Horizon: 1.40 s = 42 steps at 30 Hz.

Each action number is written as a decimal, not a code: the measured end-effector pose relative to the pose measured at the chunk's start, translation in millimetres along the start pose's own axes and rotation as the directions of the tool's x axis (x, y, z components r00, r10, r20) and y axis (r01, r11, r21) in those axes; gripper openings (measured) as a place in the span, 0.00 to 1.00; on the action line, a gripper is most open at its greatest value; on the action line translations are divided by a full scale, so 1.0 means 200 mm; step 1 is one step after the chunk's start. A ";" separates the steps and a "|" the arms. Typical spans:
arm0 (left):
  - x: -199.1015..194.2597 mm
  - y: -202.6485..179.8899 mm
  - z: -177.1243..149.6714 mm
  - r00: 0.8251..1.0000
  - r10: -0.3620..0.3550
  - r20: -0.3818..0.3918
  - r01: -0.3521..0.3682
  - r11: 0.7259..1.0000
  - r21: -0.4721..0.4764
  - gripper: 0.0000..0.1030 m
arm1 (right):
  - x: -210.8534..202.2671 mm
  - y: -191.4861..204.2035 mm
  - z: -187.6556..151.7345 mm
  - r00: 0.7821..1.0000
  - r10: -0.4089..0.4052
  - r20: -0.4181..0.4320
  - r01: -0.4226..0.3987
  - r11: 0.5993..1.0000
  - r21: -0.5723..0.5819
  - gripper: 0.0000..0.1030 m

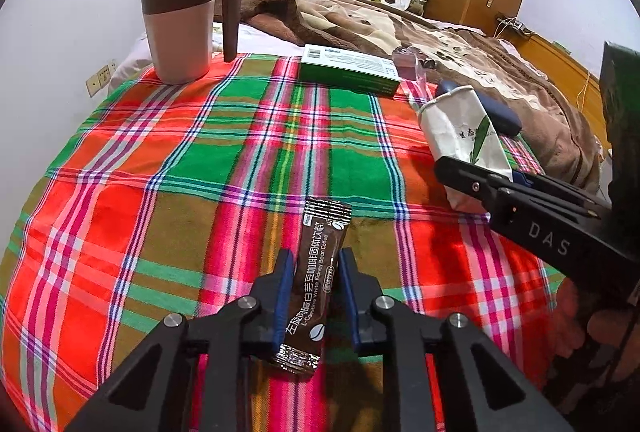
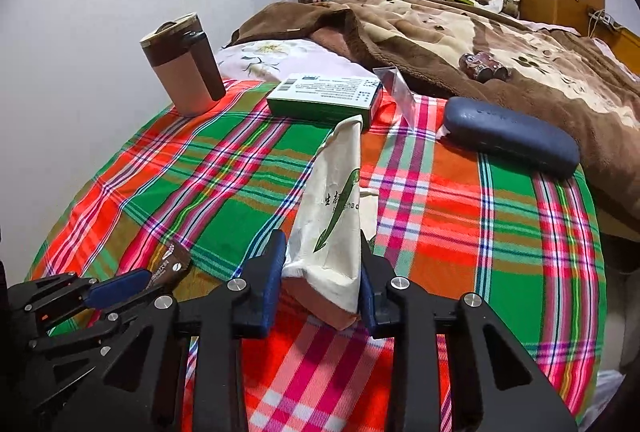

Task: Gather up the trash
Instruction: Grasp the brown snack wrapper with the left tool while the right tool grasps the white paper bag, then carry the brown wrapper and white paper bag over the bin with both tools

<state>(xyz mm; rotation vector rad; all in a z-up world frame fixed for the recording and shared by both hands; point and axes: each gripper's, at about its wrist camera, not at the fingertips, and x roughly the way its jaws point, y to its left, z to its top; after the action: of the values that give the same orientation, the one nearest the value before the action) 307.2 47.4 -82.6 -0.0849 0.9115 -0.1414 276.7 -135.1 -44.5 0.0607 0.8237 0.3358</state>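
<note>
A brown coffee sachet lies lengthwise on the plaid cloth, with my left gripper shut on its sides. A flattened white paper cup with a green leaf print is clamped at its base between the blue pads of my right gripper. It points away from me, its rim near the green box. In the left wrist view the cup sits at the right with a right finger across its lower end. The left fingers and the sachet's end show at the right wrist view's lower left.
A pink-and-brown lidded mug stands at the cloth's far left by the wall. A green-and-white box and a clear plastic piece lie at the far edge. A dark blue glasses case lies right, against a brown blanket.
</note>
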 end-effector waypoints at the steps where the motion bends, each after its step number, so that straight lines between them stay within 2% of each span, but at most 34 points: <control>1: 0.00 0.00 0.00 1.000 -0.005 0.000 0.005 1.000 -0.001 0.22 | 0.00 0.00 0.00 1.000 0.000 0.000 0.000 1.000 0.002 0.32; 3: -0.02 -0.01 -0.01 1.000 -0.025 -0.001 0.025 1.000 -0.006 0.22 | -0.02 0.00 -0.01 1.000 -0.002 0.001 0.002 1.000 0.005 0.32; 19: -0.19 -0.19 -0.08 0.998 -0.049 0.026 0.048 0.998 0.043 0.22 | -0.24 -0.11 -0.15 1.000 -0.008 0.029 0.006 0.997 0.072 0.32; 29: -0.32 -0.41 -0.13 0.994 -0.100 0.041 0.095 0.990 0.104 0.22 | -0.45 -0.22 -0.26 0.997 -0.049 0.063 0.041 0.992 0.122 0.32; 42: -0.45 -0.79 -0.20 0.980 -0.195 0.050 0.179 0.959 0.221 0.22 | -0.73 -0.42 -0.40 0.985 -0.133 0.106 0.110 0.975 0.194 0.32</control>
<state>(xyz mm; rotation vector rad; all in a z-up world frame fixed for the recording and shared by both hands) 207.5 -95.4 -14.8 0.0256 0.8111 -0.4101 149.3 -266.4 -10.6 0.2033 0.7357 0.1366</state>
